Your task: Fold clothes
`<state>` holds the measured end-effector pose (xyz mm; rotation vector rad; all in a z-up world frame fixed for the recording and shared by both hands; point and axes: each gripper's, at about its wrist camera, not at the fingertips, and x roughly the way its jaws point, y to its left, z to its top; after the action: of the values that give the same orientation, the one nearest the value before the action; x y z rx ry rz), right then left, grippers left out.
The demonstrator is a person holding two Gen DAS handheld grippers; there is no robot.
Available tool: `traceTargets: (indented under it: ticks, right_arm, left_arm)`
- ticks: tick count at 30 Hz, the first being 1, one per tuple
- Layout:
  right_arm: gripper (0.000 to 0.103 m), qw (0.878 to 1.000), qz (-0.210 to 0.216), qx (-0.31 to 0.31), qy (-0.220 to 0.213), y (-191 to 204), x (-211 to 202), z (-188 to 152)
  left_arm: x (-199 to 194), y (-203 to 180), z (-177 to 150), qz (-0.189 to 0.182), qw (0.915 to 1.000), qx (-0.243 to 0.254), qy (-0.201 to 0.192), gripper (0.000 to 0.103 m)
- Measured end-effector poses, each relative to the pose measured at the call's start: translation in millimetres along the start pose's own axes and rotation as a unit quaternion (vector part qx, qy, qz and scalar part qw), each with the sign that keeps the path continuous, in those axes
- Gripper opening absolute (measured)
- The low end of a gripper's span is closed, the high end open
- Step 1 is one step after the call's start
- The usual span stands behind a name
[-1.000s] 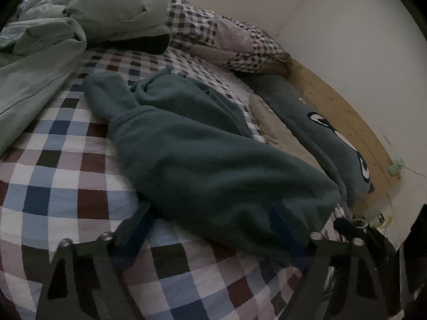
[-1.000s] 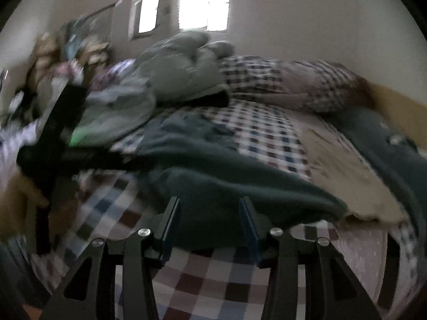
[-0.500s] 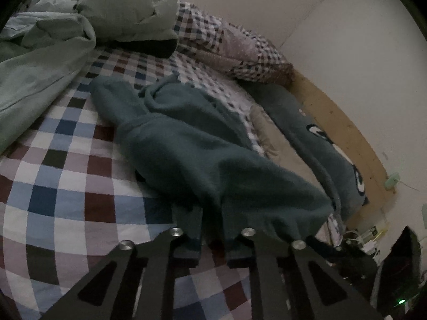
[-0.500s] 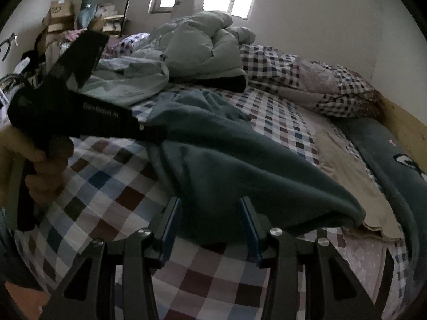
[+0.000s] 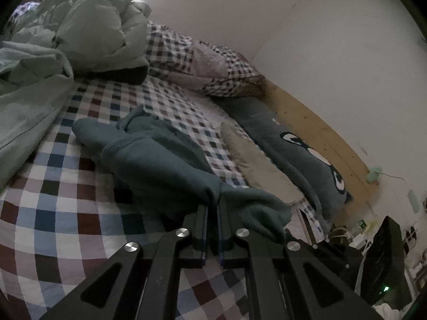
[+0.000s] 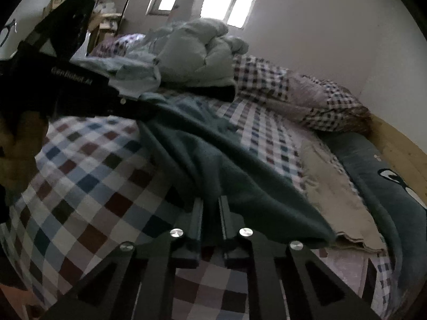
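You are right at the start of the fold: the teal fleece garment (image 5: 160, 165) lies crumpled along the checked bedsheet (image 5: 53, 213), its far end bunched near the pale green duvet (image 5: 93, 26), with no clean crease made yet. Your left gripper (image 5: 212, 208) has its jaws pinched tight on the garment's near edge. Your right gripper (image 6: 210, 202) is closing its jaws, with a fold of the same near hem between them. By the look of it, both corners are now secured; what remains is everything else: lifting, spreading the cloth flat, and laying the folds.
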<state>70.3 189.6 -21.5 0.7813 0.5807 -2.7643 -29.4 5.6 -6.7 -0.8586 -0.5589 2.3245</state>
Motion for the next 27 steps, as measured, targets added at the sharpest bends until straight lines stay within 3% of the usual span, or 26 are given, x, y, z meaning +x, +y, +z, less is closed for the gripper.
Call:
traceTargets:
  ticks: [8, 14, 17, 22, 27]
  right_arm:
    - [0.002, 0.998, -0.032, 0.041, -0.039, -20, -22, 6]
    - [0.004, 0.995, -0.015, 0.084, -0.053, -40, -29, 5]
    - [0.012, 0.996, -0.001, 0.081, -0.046, -37, -27, 4]
    - [0.037, 0.996, 0.050, 0.047, -0.052, -16, -26, 7]
    - [0.048, 0.995, 0.086, 0.033, -0.049, -1, -21, 9]
  left_arm:
    - [-7, -17, -6, 0.005, 0.9995, 0.030, -0.008, 0.004]
    - [-9, -32, -23, -0.027, 0.9979, 0.057, 0.013, 0.004]
    - [-9, -32, -31, -0.033, 0.9966, 0.068, 0.034, 0.004]
    - [-8, -35, -44, -0.038, 0.9935, 0.088, 0.063, 0.004]
    - [2, -19, -62, -0.004, 0.9913, 0.082, 0.103, 0.004]
